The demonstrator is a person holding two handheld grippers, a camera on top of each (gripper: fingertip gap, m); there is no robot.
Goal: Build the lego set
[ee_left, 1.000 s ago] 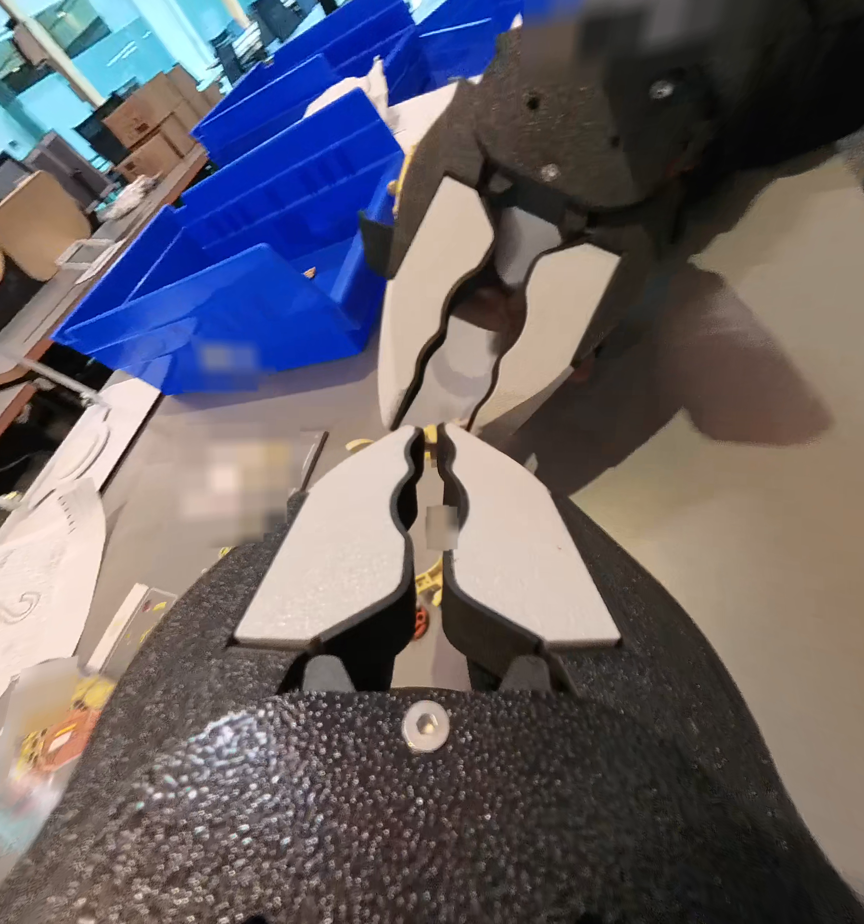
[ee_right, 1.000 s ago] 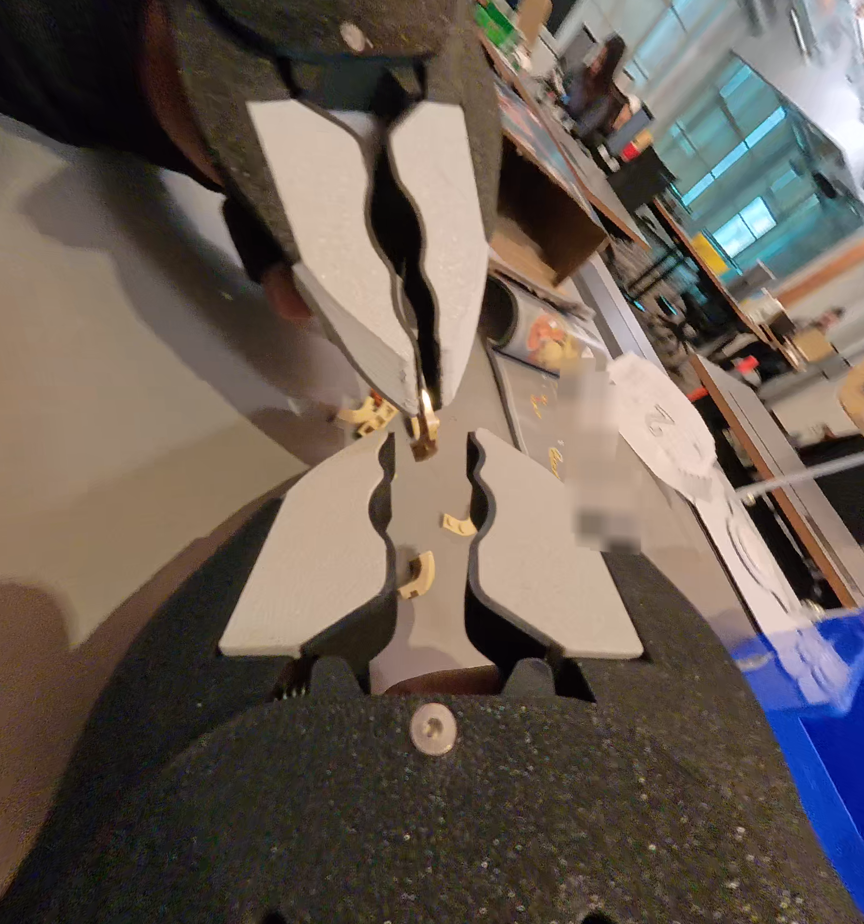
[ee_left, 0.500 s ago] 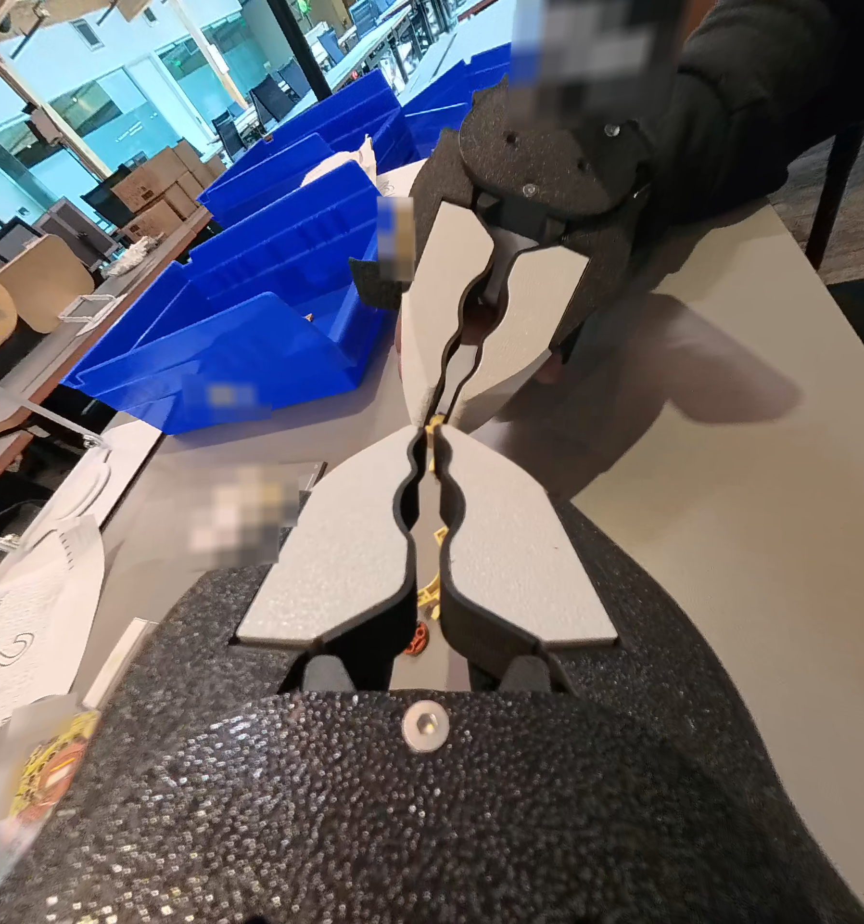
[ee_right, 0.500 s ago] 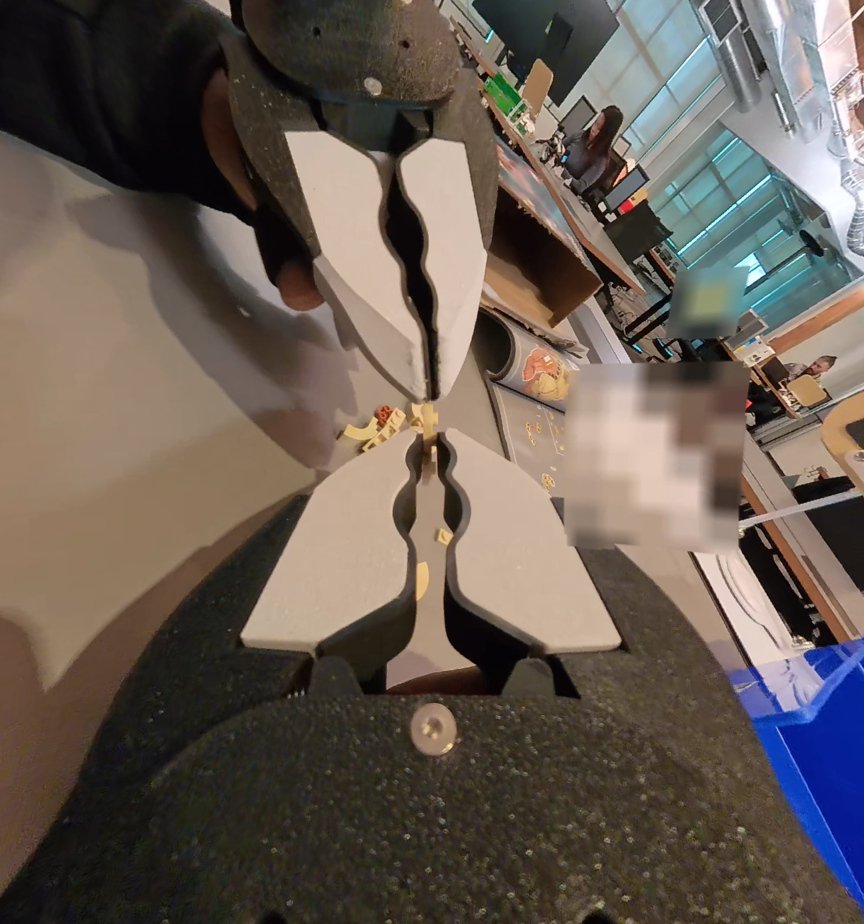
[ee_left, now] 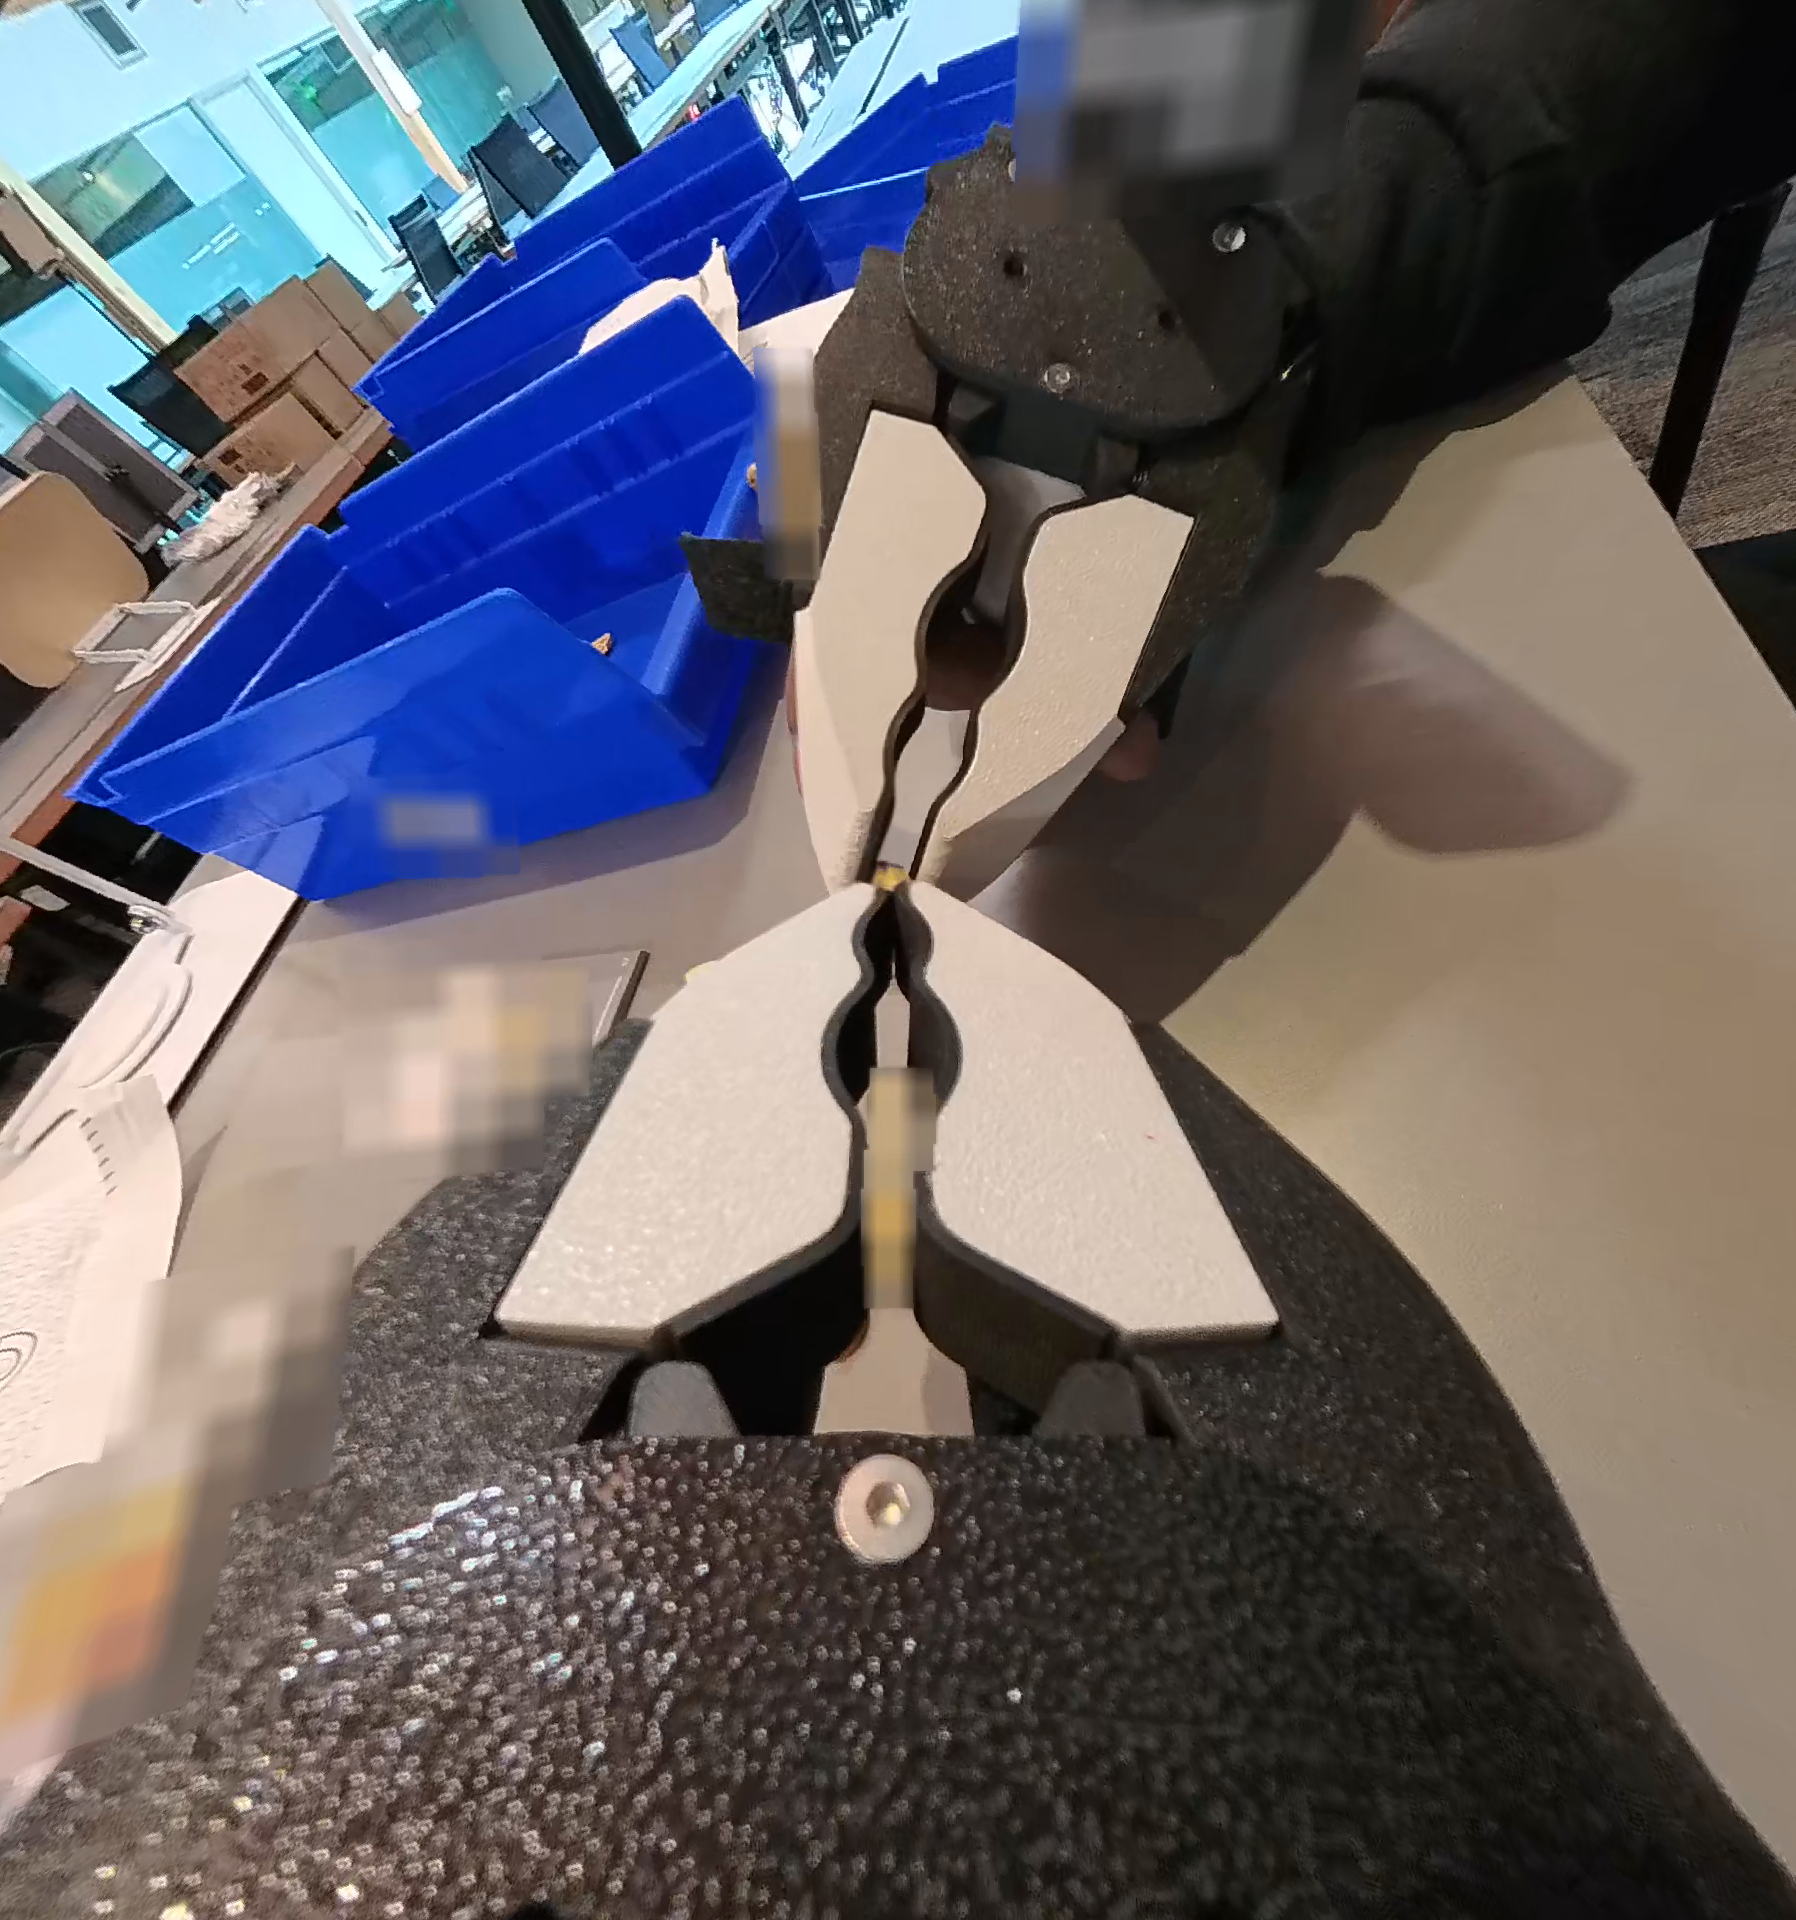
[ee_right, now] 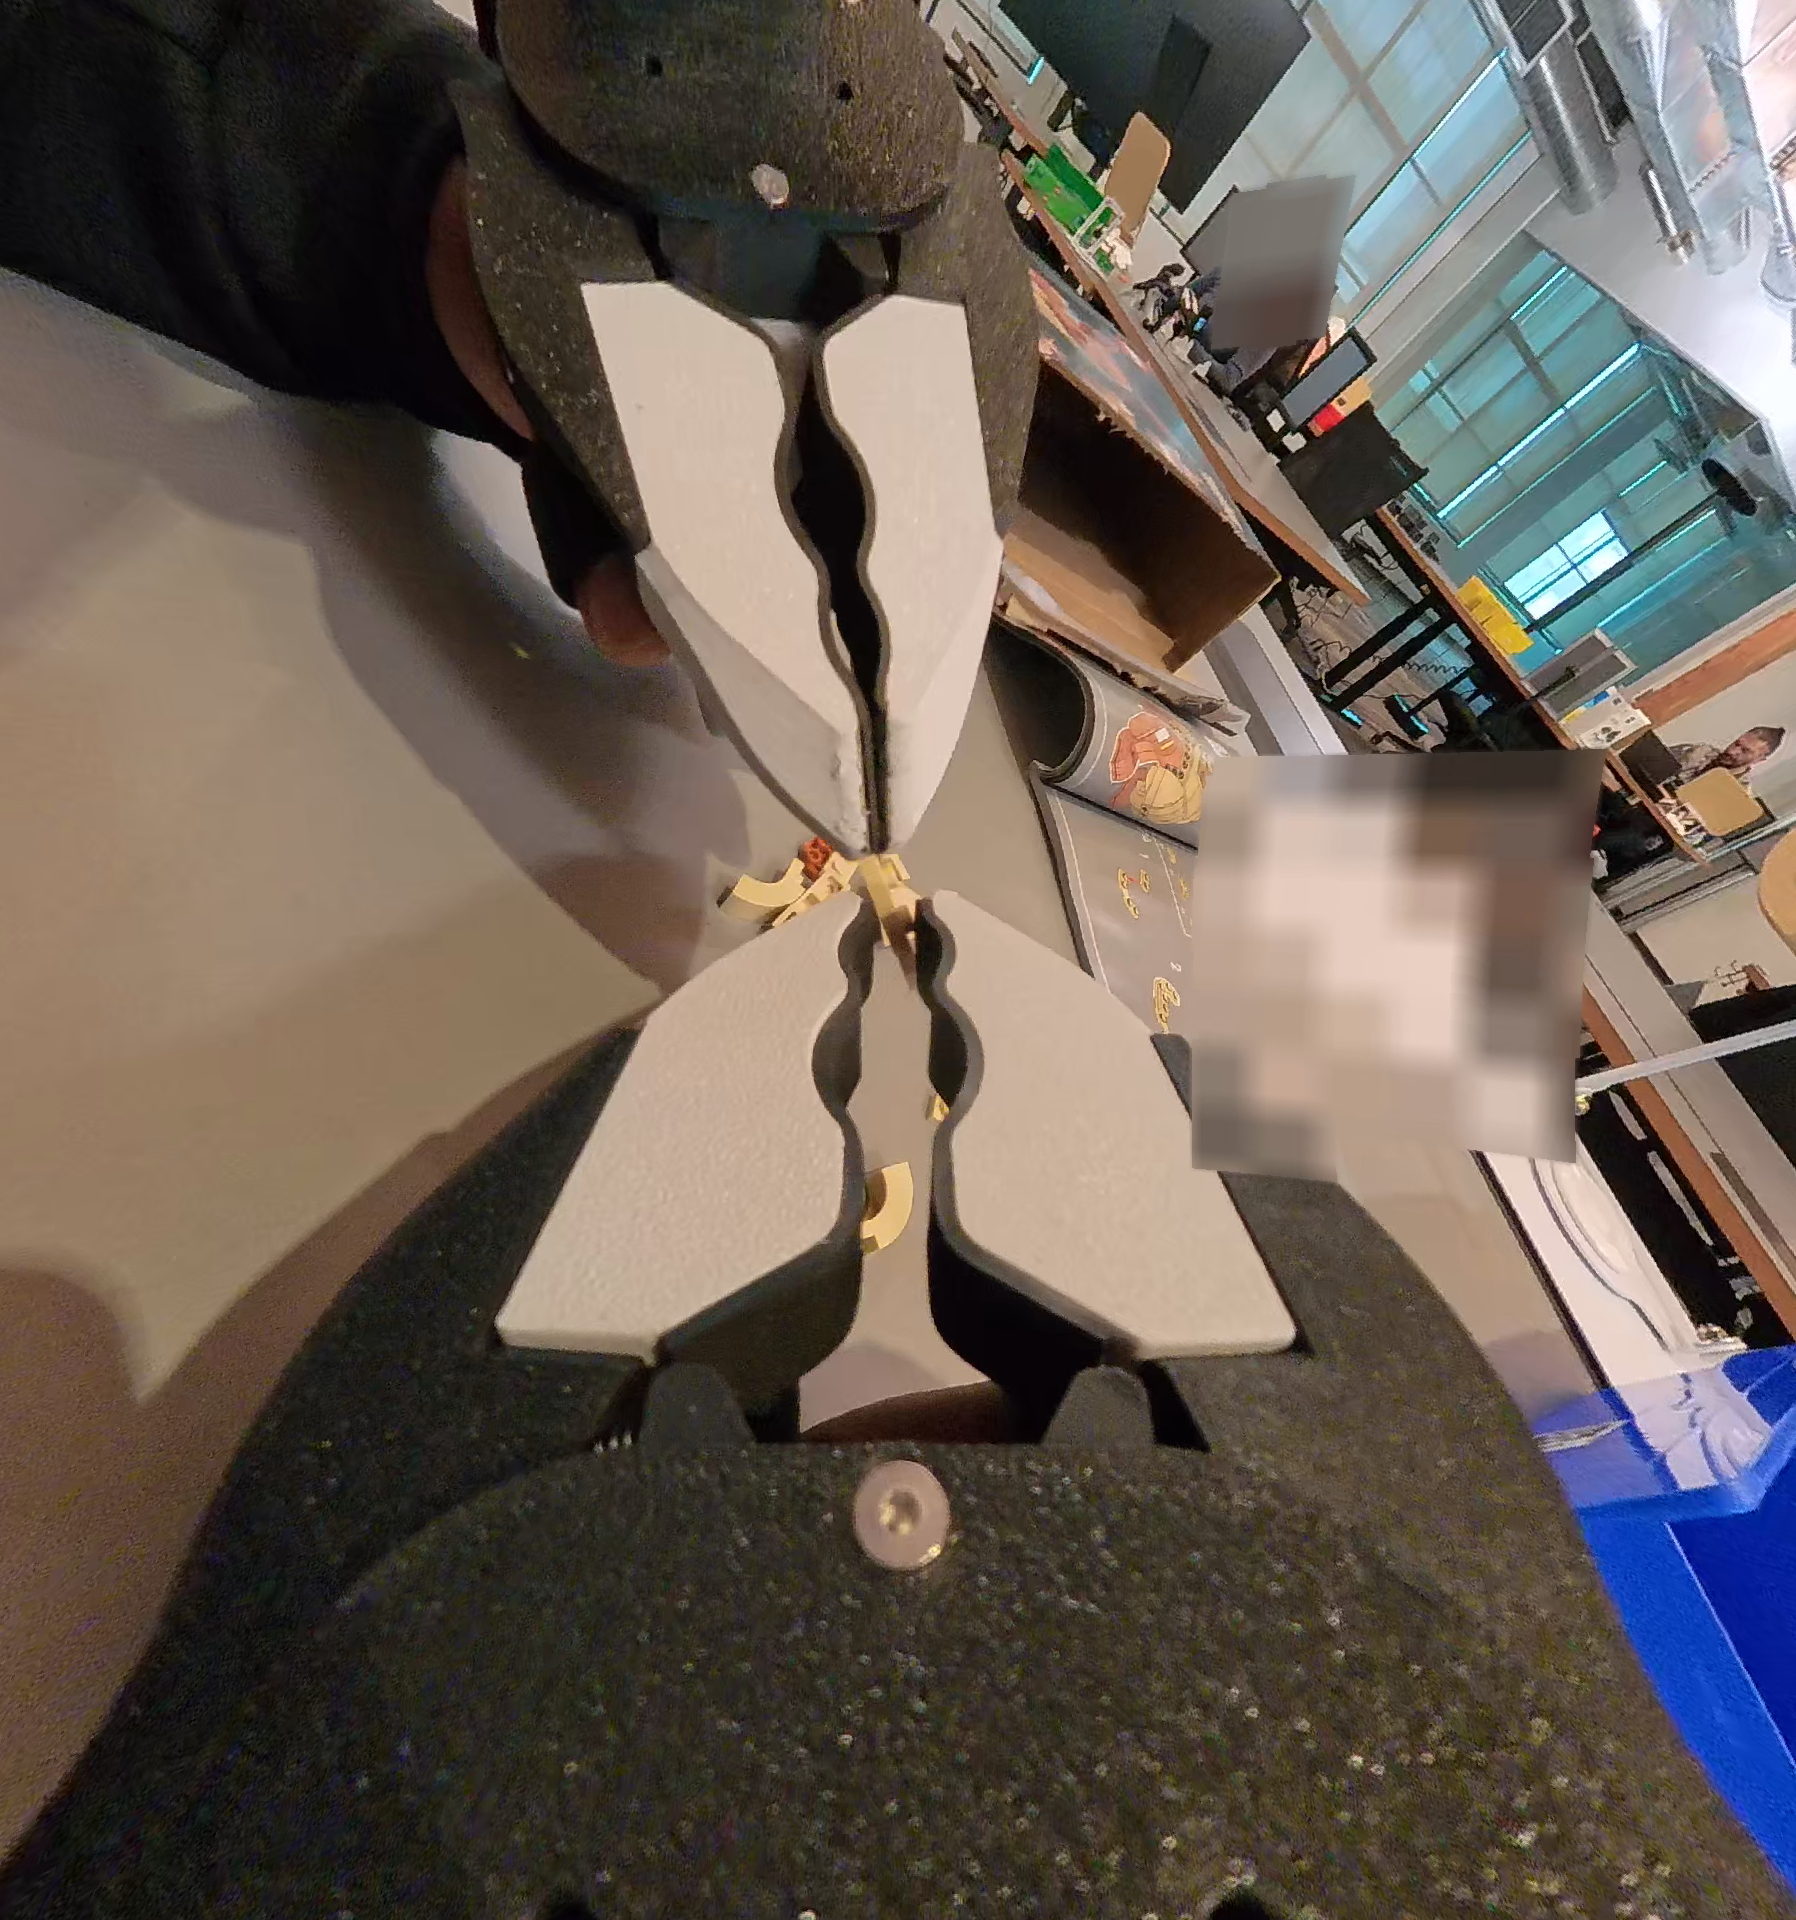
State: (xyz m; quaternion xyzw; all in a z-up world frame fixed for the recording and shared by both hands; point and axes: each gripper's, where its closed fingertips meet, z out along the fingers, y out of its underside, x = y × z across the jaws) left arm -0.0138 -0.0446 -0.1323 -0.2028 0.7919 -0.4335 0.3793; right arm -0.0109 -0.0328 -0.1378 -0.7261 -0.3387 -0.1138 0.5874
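**Both tongs meet on one small tan piece above the desk**

The left gripper (ee_left: 886,902) and the right gripper (ee_right: 899,914) point tip to tip, with a tan piece (ee_right: 886,891) between them. The right tongs are narrow and pinch the piece's lower end. The left tongs are closed to a slit, their tips on its upper end. The piece is clear of the desk (ee_left: 1496,1039), over its middle.

Loose tan pieces (ee_right: 769,894) lie on the desk just beside the tips, and a curved one (ee_right: 886,1205) shows below the right fingers. Blue bins (ee_left: 437,707) line the desk's far-left side, and a printed mat (ee_right: 1133,914) lies towards the left gripper's end. The bare top runs open to the edge beside the sleeve (ee_left: 1496,208).
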